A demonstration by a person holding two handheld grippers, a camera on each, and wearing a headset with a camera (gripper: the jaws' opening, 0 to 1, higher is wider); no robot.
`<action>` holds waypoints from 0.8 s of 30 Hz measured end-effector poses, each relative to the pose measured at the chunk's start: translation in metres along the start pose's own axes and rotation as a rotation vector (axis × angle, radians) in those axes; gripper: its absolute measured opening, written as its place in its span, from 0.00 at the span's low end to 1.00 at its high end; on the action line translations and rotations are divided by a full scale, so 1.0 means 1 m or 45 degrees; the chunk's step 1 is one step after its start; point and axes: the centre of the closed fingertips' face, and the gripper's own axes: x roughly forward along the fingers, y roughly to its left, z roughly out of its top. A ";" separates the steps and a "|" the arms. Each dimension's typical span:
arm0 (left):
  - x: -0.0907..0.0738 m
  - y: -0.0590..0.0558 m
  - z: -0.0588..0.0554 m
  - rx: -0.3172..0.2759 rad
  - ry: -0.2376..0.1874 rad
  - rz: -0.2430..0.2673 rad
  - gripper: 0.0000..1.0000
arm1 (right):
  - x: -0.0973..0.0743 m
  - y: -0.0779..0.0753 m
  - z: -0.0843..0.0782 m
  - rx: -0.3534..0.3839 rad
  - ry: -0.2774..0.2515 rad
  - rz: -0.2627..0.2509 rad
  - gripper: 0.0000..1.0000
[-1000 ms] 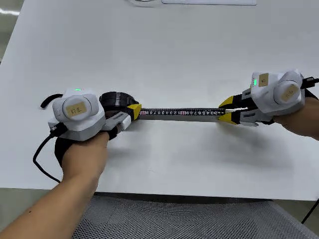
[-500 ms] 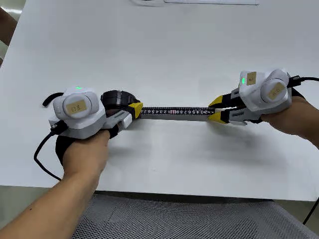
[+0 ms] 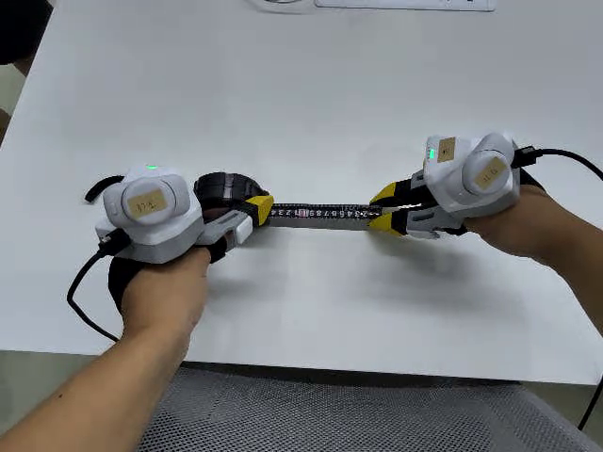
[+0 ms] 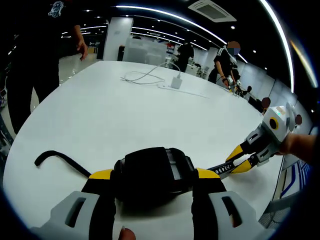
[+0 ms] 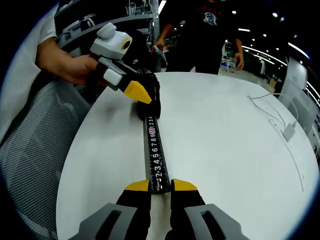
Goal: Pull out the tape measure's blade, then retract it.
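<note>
Pull-out prob. done: blade [image 3: 320,213] lies along desk [image 3: 311,94] btwn grippers. L gripper [image 3: 247,217] fingers clamp tape measure case [image 3: 222,188]; R gripper [image 3: 384,209] fingers pinch blade tip. Retract step left.

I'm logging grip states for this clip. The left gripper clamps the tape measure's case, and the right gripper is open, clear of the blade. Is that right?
Not quite. The right gripper is not open: it is shut on the end of the blade, as the right gripper view shows. The rest holds: the left gripper clamps the tape measure's case.
</note>
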 end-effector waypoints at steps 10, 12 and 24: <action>0.000 0.000 0.000 0.002 0.000 -0.006 0.57 | 0.013 0.003 0.012 0.018 -0.036 0.018 0.11; -0.001 0.000 0.000 0.000 -0.001 -0.008 0.57 | 0.016 0.003 0.016 0.022 -0.048 0.019 0.11; -0.001 -0.001 -0.001 -0.007 -0.004 -0.012 0.57 | 0.040 0.007 0.038 0.020 -0.095 0.042 0.11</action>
